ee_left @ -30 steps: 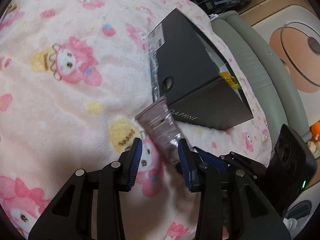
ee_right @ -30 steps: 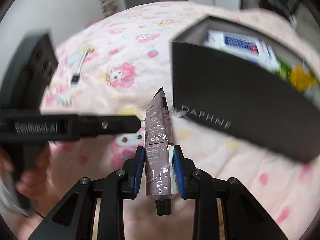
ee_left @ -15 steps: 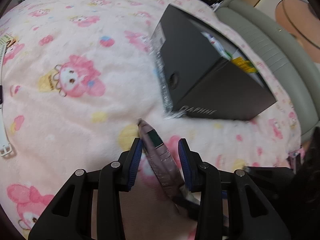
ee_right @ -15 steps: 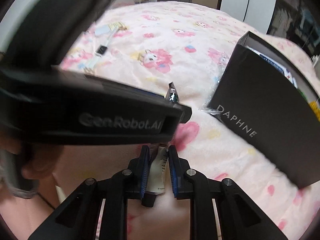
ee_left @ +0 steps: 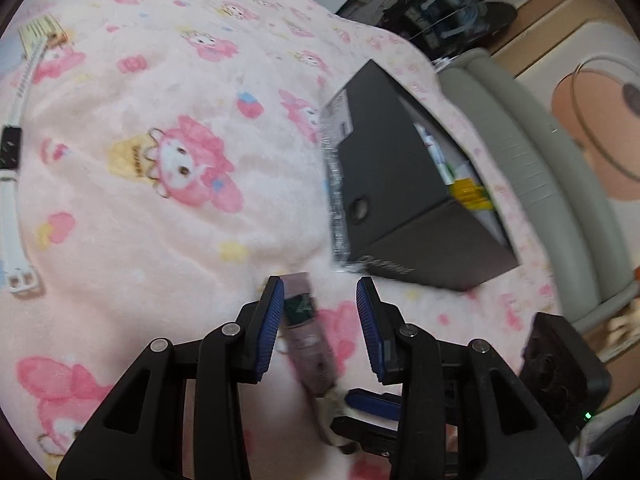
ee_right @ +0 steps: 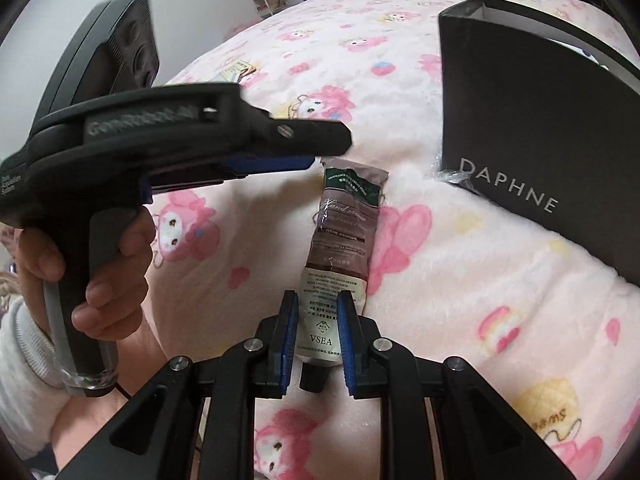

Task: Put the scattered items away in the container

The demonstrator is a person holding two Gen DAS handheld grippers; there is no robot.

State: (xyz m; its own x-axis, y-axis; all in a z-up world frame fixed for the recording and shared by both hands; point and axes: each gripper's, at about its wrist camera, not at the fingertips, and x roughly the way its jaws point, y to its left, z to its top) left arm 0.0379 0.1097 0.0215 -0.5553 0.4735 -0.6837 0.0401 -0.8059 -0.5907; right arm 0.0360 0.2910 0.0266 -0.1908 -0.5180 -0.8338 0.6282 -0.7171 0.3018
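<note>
The right tongs (ee_right: 316,334) are closed on the cap end of a brown hand-cream tube (ee_right: 340,240), their 2 blue pads pressing either side of its white lower label just above the black cap. The tube points away from these tongs toward the black box (ee_right: 532,120) marked DAPHNE, with its crimped green-banded end near the box's lettered wall but not touching it. Whether the tube rests on the pink cartoon-print blanket (ee_right: 460,280) or hangs just over it cannot be told.

The left tongs (ee_left: 320,312) stand wide open and hold nothing. In the left wrist view the tube's far end (ee_left: 306,320) lies between the 2 pads, close against the left-hand pad and clear of the right-hand one. In the right wrist view these tongs reach in from the side away from the box, held by a hand (ee_right: 92,268) in a white sleeve, their tip just beside the tube's crimped end.

The box sits open on the blanket, with a yellow packet (ee_left: 470,192) and white items inside. Far from the box, at the blanket's edge, lie a white watch strap (ee_left: 10,184) and a small comb-like item (ee_left: 38,34).
</note>
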